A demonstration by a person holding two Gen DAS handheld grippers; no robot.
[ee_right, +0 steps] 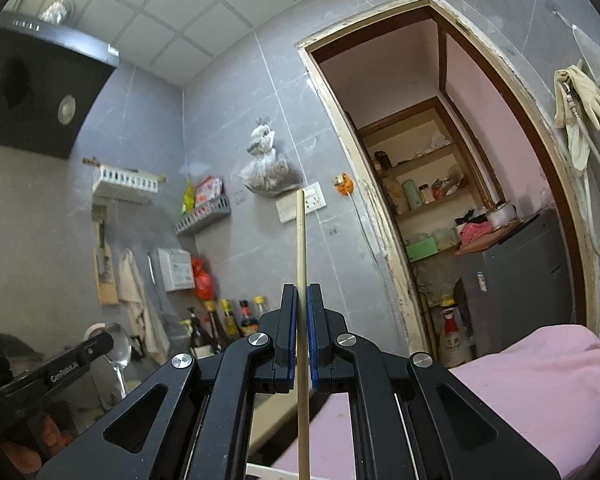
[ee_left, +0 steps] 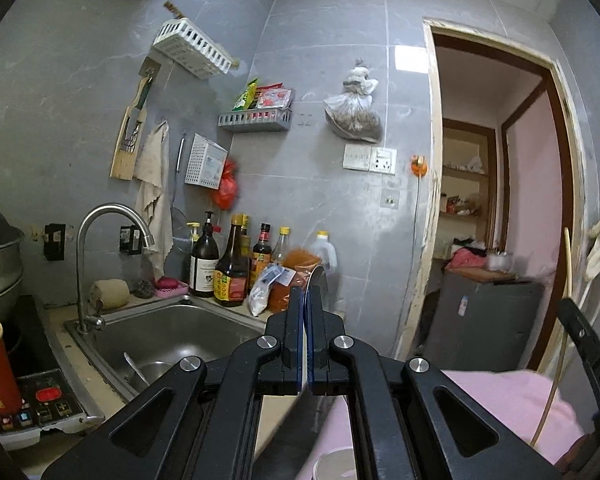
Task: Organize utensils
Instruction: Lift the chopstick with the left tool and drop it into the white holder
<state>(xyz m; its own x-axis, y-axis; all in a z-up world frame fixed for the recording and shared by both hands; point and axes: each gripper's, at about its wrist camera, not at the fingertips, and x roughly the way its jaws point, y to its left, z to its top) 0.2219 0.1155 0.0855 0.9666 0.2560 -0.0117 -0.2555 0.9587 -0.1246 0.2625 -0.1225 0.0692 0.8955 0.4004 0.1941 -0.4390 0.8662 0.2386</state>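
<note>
Grey tile wall, open doorway.

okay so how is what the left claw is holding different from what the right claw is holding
The left claw is shut on a metal spoon; the right claw is shut on a wooden chopstick.
The spoon is shiny steel with a broad bowl; the chopstick is a pale, thin, straight stick.
The spoon's bowl pokes only slightly past the fingertips; the chopstick reaches far beyond them.
Both are utensils, held pointing upward.
</note>
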